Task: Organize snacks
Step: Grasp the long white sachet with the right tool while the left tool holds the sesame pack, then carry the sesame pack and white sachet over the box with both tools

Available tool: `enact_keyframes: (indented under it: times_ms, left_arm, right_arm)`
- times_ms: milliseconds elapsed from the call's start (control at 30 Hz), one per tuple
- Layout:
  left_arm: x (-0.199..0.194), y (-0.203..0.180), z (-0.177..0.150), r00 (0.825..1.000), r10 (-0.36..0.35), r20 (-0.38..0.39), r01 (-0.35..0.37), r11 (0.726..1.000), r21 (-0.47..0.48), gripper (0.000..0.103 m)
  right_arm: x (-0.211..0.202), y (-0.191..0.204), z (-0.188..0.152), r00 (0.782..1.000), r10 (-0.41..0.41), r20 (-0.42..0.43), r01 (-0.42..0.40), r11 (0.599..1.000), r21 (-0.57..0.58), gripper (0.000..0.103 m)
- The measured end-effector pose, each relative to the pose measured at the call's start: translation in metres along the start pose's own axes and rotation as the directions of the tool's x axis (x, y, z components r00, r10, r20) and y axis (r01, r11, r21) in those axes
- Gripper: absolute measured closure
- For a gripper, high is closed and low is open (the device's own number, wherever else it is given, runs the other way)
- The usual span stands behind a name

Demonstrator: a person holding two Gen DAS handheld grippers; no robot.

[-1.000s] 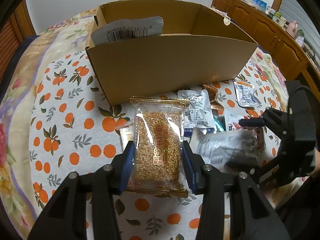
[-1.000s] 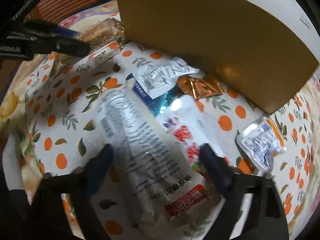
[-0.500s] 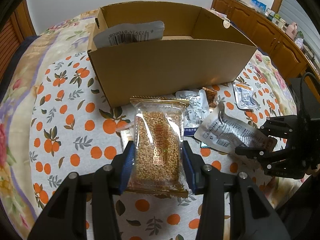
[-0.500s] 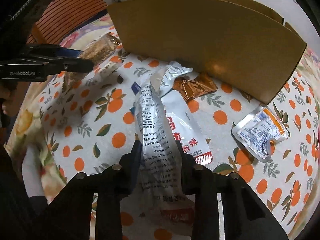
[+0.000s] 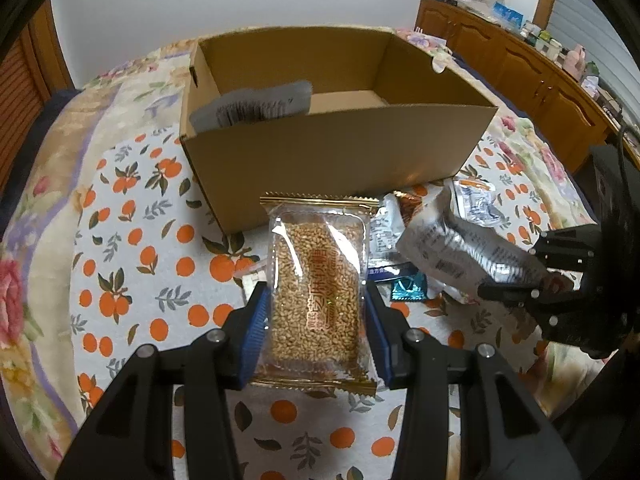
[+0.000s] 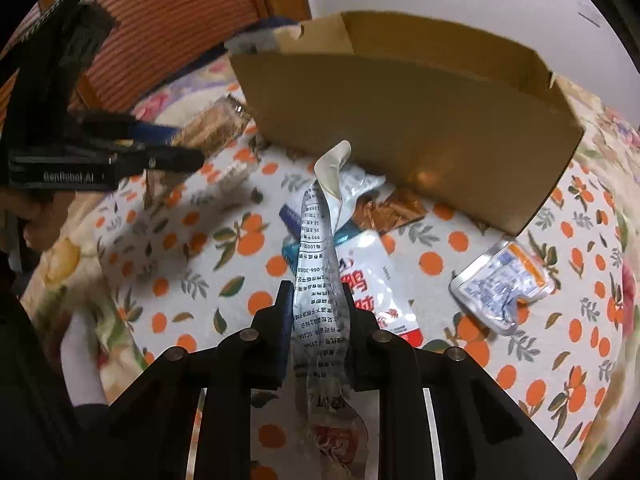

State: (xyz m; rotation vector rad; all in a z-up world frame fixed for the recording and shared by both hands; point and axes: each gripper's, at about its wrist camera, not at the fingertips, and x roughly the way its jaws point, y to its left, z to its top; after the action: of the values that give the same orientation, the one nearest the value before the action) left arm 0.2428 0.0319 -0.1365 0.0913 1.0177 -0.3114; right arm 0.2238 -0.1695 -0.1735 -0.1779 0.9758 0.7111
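My left gripper [image 5: 317,312] is shut on a clear packet of golden grain bar [image 5: 318,292], held above the cloth in front of the open cardboard box [image 5: 332,160]. It also shows in the right wrist view [image 6: 212,128]. My right gripper [image 6: 318,304] is shut on a silver foil snack pouch [image 6: 320,264], lifted off the table; the pouch shows in the left wrist view [image 5: 460,248]. A silver packet [image 5: 256,106] leans inside the box at its left.
On the orange-print tablecloth [image 6: 248,240] lie a white-and-red pouch [image 6: 372,276], a brown foil packet [image 6: 392,210], a blue-white packet [image 6: 296,216] and a small silver sachet [image 6: 504,280]. A wooden sideboard [image 5: 520,68] stands at the far right.
My right gripper closed on the silver pouch and lifted it off the cloth. My left gripper rose with the grain bar, so the box interior now shows.
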Motion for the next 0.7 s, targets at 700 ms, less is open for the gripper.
enact_keyframes:
  times_ms: [700]
  left_arm:
    - [-0.065,-0.035,0.025,0.983,-0.028,0.180,0.020,0.999,0.045,0.059]
  right_arm:
    - [-0.059,-0.013,0.026,0.985,-0.027,0.172,0.021,0.999,0.036,0.084]
